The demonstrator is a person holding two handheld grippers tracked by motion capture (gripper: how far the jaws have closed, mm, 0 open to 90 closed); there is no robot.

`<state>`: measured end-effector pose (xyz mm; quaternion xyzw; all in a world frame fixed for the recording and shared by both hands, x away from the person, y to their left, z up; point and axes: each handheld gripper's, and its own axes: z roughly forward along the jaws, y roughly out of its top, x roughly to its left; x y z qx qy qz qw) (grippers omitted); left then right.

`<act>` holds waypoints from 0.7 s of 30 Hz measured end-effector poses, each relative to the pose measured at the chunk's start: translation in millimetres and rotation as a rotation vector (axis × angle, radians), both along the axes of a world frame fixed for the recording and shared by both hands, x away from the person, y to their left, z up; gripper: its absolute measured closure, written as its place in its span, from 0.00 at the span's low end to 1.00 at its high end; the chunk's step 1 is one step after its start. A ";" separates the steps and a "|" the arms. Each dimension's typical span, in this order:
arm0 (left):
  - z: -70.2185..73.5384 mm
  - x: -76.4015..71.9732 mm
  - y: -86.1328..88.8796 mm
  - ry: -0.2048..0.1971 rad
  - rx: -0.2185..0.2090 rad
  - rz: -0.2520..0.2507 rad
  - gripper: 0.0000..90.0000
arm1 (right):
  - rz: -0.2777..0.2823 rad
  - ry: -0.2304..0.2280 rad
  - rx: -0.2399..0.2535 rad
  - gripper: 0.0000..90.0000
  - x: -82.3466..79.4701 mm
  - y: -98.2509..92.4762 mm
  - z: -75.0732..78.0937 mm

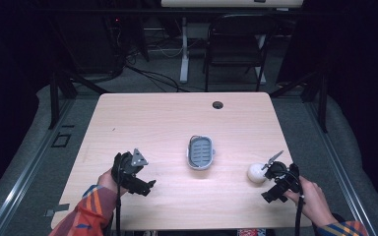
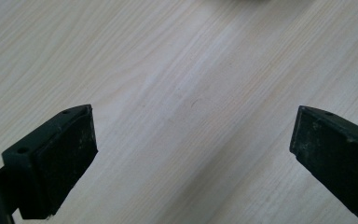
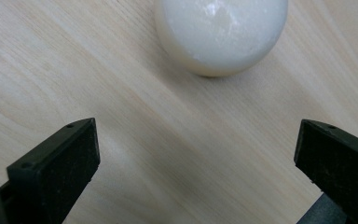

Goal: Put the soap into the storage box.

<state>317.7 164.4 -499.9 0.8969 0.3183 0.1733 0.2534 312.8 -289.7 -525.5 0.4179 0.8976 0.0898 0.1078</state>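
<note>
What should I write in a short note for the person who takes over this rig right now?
Left gripper: open, holding nothing, over bare table.
Right gripper: open, aimed at the white ball, not yet touching it.
The ball lies on the table, right of the grey basket and apart from it.
Done: nothing grasped so far.
Left: probably close on the ball and carry it to the basket.

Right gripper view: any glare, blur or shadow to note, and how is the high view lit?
Right gripper view: the ball is soft, with glare on top and a shadow below; high view: table lit, surroundings dark.
</note>
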 end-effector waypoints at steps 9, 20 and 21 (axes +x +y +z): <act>-0.5 0.4 -0.4 0.001 0.004 -0.001 0.00 | 0.057 -0.039 -0.005 0.00 2.6 7.9 13.3; -0.6 0.2 -0.7 0.002 0.005 -0.005 0.00 | 0.100 -0.065 0.024 0.00 7.8 11.5 17.5; -0.6 0.1 -0.7 0.002 0.006 -0.005 0.00 | 0.106 -0.054 0.032 0.00 9.1 12.1 16.6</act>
